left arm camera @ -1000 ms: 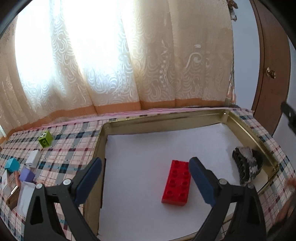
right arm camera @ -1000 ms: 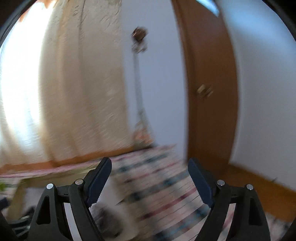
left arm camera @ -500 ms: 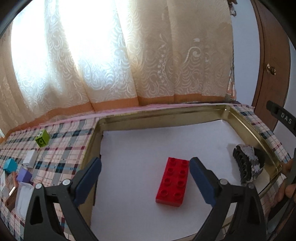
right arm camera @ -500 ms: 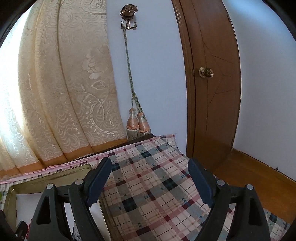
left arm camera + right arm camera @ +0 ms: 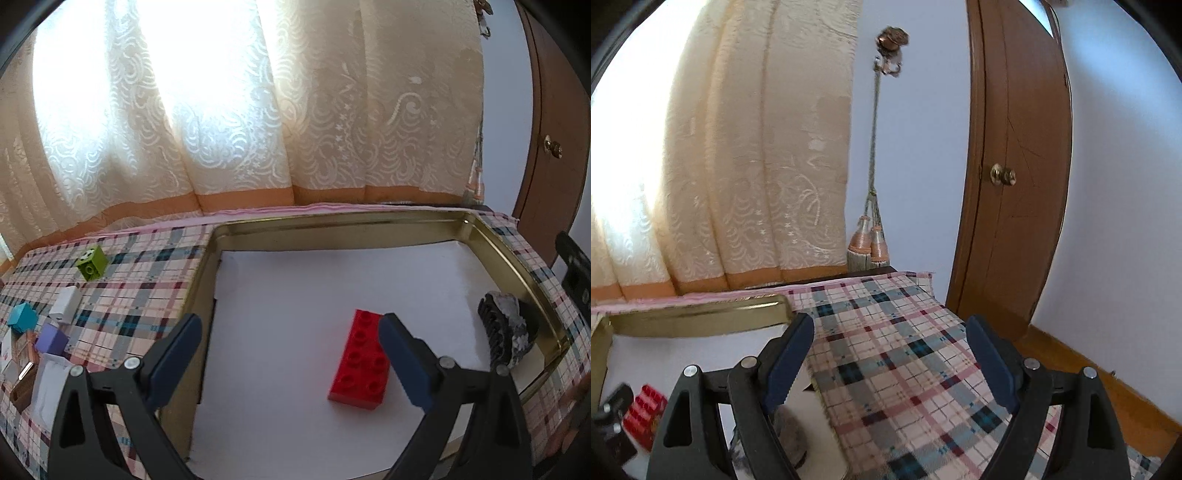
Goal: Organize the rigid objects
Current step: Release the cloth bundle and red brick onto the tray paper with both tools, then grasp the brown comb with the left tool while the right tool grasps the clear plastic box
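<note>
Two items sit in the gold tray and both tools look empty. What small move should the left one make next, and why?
Probably swing the left tool left, out over the plaid cloth toward the loose blocks, such as the green block. Its jaws stand open with nothing between them; the red brick and the grey toy tank already lie in the tray, while several small pieces remain outside it.

One red brick [image 5: 361, 363], perhaps six small blocks [image 5: 92, 263].

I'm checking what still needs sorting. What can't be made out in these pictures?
- Pile at the tablecloth's left edge, left wrist view: cut off by the frame.
- Grey-black toy: too small to identify; in the right wrist view the right gripper hides it.
- Red brick, right wrist view: partly hidden.
</note>
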Tool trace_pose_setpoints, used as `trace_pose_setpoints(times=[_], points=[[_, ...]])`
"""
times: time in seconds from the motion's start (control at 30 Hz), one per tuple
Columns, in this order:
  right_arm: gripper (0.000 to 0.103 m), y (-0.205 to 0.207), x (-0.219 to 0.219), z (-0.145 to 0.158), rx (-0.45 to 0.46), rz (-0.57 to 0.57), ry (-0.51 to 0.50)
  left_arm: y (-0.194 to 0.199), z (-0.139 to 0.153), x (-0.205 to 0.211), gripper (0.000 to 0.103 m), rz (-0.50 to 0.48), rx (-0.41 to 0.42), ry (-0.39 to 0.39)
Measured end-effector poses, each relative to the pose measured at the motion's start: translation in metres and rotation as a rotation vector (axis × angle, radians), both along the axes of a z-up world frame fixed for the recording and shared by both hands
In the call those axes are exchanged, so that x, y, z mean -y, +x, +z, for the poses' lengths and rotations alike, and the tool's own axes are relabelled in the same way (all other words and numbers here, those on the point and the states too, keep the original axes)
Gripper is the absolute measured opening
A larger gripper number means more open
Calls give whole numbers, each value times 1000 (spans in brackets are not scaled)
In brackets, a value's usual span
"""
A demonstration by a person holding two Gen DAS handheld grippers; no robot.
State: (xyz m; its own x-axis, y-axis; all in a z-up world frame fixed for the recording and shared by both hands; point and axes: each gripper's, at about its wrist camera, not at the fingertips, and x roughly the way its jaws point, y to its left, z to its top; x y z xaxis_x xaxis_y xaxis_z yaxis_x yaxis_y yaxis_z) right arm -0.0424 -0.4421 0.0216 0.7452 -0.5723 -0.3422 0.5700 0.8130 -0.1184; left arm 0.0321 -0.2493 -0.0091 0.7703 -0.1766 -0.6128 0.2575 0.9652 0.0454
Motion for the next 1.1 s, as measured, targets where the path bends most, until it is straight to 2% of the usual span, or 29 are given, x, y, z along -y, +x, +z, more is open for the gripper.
trace_pose_setpoints(times=[0.17, 0.4, 0.53, 0.67, 0.83, 1.1], points=[[86, -3, -20, 0, -6, 41, -24, -1, 3, -9, 98, 5, 6, -18], [86, -17, -33, -5, -14, 106, 95, -8, 5, -13, 98, -7, 30, -12], [86, -21, -47, -5, -13, 120, 60, -13, 8, -20, 97, -8, 48, -21], [86, -25, -57, -2, 8, 140, 27, -17, 7, -41, 97, 11, 49, -25], [86, -33, -76, -2, 29, 209, 94, -21, 9, -74, 97, 46, 59, -44], [86, -35, -149, -4, 30, 380, 148, -22, 10, -145, 97, 117, 78, -25]])
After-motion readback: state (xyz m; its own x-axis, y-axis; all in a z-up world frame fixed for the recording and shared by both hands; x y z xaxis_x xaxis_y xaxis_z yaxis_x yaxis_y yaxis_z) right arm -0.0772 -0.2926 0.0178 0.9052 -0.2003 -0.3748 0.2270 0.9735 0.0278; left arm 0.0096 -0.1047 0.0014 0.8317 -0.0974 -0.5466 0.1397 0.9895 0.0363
